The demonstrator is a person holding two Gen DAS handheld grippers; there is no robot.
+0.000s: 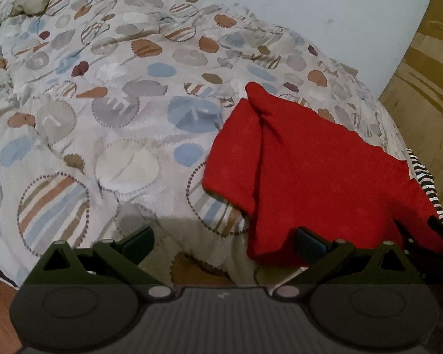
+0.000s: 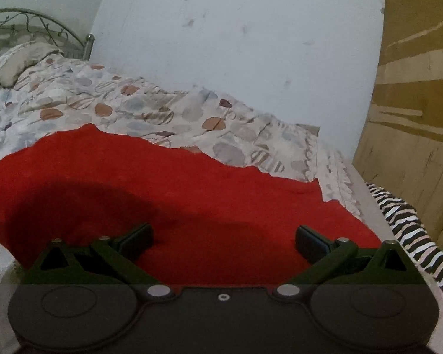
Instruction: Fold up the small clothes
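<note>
A red cloth (image 1: 310, 171) is lying rumpled on the patterned bedspread (image 1: 109, 124) near the bed's edge. The left gripper (image 1: 224, 240) and right gripper (image 2: 224, 237) are hovering with jaws spread, gripping nothing.

place: somebody's bedroom at home, pretty clearly
bed: it had a rumpled quilt (image 1: 109, 94) printed with blue, grey and rust circles
headboard: curly metal rails (image 2: 29, 26) stood behind a pillow (image 2: 20, 62)
wall: pale, scuffed (image 2: 236, 44)
side: wooden wardrobe panel (image 2: 413, 118)
</note>
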